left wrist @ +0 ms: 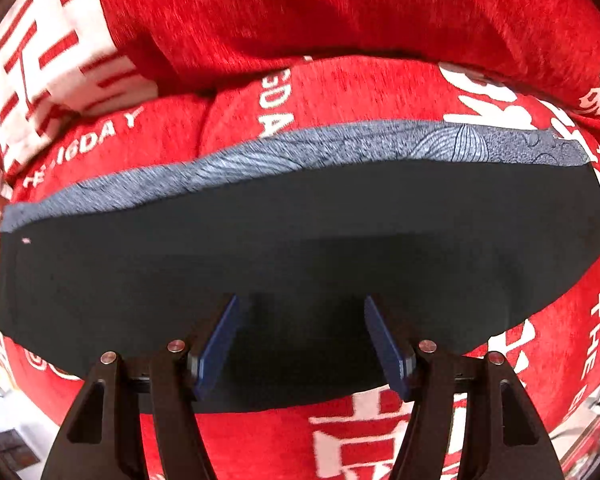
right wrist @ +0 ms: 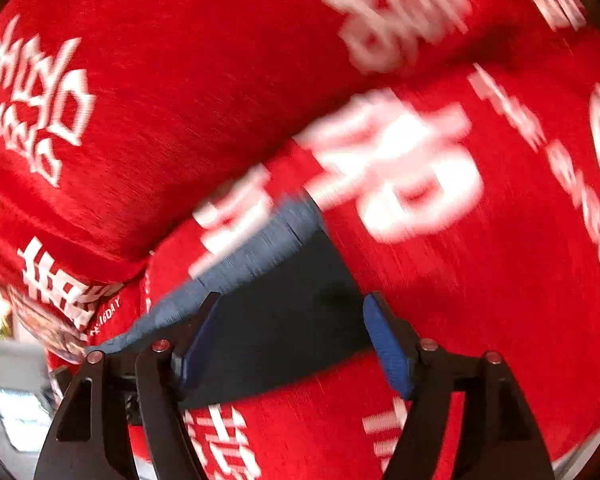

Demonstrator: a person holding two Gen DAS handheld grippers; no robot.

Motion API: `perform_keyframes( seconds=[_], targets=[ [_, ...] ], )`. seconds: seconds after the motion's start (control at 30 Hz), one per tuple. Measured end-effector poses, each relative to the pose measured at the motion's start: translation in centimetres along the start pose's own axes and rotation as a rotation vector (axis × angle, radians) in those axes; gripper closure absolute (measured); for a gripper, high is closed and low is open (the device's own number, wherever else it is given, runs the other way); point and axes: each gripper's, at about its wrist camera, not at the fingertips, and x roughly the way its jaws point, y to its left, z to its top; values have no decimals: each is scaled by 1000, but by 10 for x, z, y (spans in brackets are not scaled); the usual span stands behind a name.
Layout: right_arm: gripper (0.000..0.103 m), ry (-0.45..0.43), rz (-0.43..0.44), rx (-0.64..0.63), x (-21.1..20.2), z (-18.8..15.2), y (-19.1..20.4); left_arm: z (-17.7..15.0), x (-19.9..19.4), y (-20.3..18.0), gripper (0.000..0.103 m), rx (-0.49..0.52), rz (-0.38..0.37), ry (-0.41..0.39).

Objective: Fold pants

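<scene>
Matt dark cloth pants (left wrist: 300, 240), fuzzy red printed blanket (left wrist: 340, 20), matt black plastic tool (left wrist: 302, 344)

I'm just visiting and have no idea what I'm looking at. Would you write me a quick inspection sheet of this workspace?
Surface: red blanket with white lettering, rumpled into a ridge at the back.
Job's things: dark pants lying flat, folded, with a grey patterned band along the far edge.
Clutter: nothing seen.
Grippers: left gripper open, over the pants; right gripper open, at the pants' end; that view is blurred.
Cables: nothing seen.
Surroundings: only blurred slivers of room at the frame edges; too unclear to name.
</scene>
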Motion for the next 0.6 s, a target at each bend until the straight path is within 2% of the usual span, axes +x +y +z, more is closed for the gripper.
perform_keyframes(
  seconds=[0.07,0.1,0.2,0.27,0.3,0.4,0.47,0.53,0.6],
  targets=[
    [46,70,14,91,17,-19,-25,0,4,-3,37,-6,4,3],
    [48,92,22,139,26,-26,-35,1,6,-4,37,-9,7,4],
    [62,94,94,262,49,-32,-56,2,8,-5,37,-12,14,5],
    [88,67,123,302,52,-26,-58,2,6,-4,37,-15,24,3],
    [91,60,147,294,51,-23,-54,2,5,-3,37,-17,24,0],
    [92,9,206,153,30,-5,-25,3,-4,-2,37,-19,25,-37],
    [92,-2,208,77,23,8,-7,6,-2,-2,37,-19,36,-36],
    [91,27,143,51,34,15,-2,9,6,0,37,-34,50,-8],
    [81,100,46,64,54,14,-9,8,10,2,37,-52,59,5]
  ],
)
